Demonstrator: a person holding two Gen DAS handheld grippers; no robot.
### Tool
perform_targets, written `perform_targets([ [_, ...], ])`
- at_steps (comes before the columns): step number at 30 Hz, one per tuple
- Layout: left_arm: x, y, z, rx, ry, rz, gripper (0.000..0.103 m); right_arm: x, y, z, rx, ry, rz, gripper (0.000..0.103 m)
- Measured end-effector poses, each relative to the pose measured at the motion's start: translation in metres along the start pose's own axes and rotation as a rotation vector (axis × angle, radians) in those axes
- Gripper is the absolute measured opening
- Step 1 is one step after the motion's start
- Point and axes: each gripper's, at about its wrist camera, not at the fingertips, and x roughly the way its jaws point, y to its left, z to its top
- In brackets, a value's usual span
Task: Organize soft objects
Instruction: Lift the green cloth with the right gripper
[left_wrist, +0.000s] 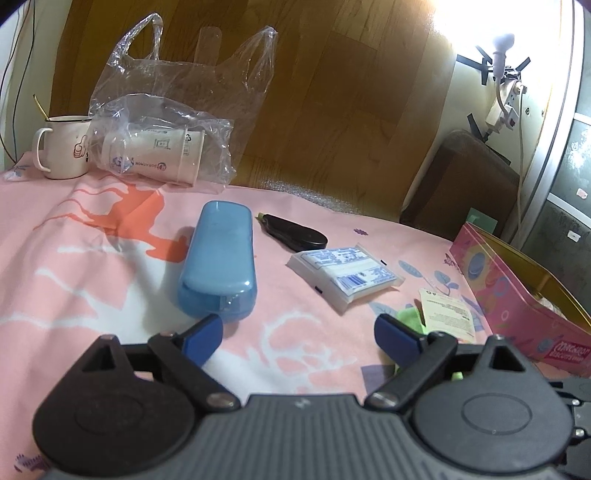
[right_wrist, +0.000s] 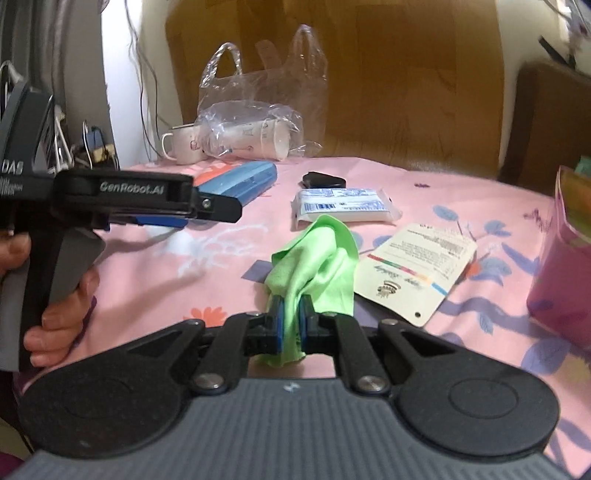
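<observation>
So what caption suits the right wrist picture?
Right gripper pinches a green cloth above the pink tablecloth.

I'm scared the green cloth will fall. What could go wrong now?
The right hand-held gripper pinches only one fold of the green cloth, so it might slip out. The loose end lies beside the paper tag and could drag it along when lifted.

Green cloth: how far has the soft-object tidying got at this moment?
Done: nothing visibly; what the pink box holds cannot be told.
In hand: the right gripper is shut on the green cloth. The left gripper is open and holds nothing.
Left: placing the cloth; the tissue pack lies on the pink sheet.
</observation>
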Motion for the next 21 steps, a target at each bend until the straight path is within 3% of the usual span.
perform_targets([
  [21, 0.0019, 0.0038, 0.0013, -0.012, 0.009, -0.020, 0.092, -0.0029, 0.0009, -0.0061, 0.039, -0.002, 0.016, 0.013],
])
